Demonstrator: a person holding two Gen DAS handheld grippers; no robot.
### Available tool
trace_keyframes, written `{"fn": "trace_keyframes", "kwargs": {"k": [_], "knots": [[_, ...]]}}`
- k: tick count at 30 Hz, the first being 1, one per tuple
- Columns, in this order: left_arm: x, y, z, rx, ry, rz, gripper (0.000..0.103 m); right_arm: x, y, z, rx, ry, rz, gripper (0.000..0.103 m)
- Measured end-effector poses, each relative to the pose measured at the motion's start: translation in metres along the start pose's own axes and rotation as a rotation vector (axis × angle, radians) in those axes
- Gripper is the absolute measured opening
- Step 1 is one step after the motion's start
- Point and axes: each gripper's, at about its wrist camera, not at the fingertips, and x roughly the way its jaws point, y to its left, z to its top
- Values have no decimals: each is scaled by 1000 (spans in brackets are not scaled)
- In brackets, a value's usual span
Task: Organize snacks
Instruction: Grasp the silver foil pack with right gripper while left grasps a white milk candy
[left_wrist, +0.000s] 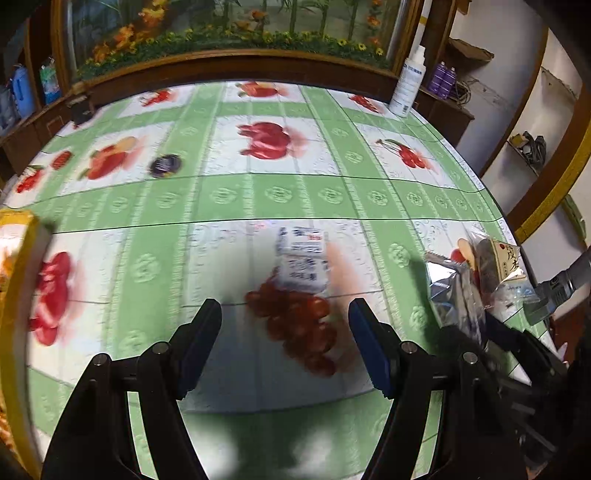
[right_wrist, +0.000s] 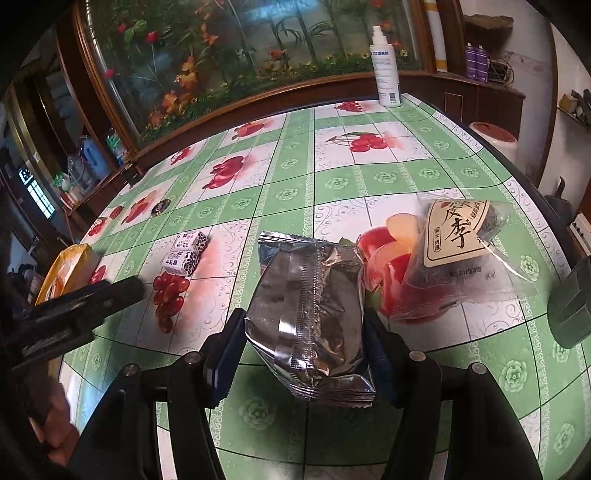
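Observation:
My right gripper (right_wrist: 304, 343) has a crinkled silver foil snack bag (right_wrist: 310, 314) between its pads, which press on both of the bag's sides. A clear bag of dark plums with a tan label (right_wrist: 458, 236) lies just right of it. My left gripper (left_wrist: 284, 317) hangs open over the tablecloth with nothing between its fingers. Just beyond its tips lie two small white milk candies (left_wrist: 303, 258), blurred here and sharper in the right wrist view (right_wrist: 186, 249). The silver bag (left_wrist: 450, 288) and plum bag (left_wrist: 502, 266) show at the far right of the left wrist view.
A yellow snack box (right_wrist: 66, 269) stands at the table's left edge. A white spray bottle (right_wrist: 386, 70) stands at the far edge by a wooden-framed fish tank. A small dark round item (right_wrist: 160, 207) lies mid-left. A dark green object (right_wrist: 572, 306) sits at the right edge. The tablecloth (right_wrist: 332, 184) carries printed fruit.

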Motion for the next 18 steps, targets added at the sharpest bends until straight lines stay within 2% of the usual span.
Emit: {"fn": "trace_keyframes", "kwargs": {"k": [2,7,8,9,10,12,14,18], "knots": [[11,-3,3,-5,5,-12,71,0,-2,1,16,-1,18,68],[13,-5,3,14,-42,46,70,-1,-8,2,55,-4,58,69],[12,-3,1,14,-51,53,63,-1,-8,2,57,-5,59,69],[11,-2,-1,18,-60,71,51,-1,-6,2,56,-5,57,69],[9,-1,-2,22,-67,83,45,0,-6,2,52,-4,55,69],[5,8,-5,3,-75,69,13,0,-5,2,43,-5,49,68],[1,19,-8,-30,-62,29,1,0,-2,1,23,-6,37,68],[-9,35,-20,-71,-54,-6,0,3,5,1,-18,-8,-5,70]]}}
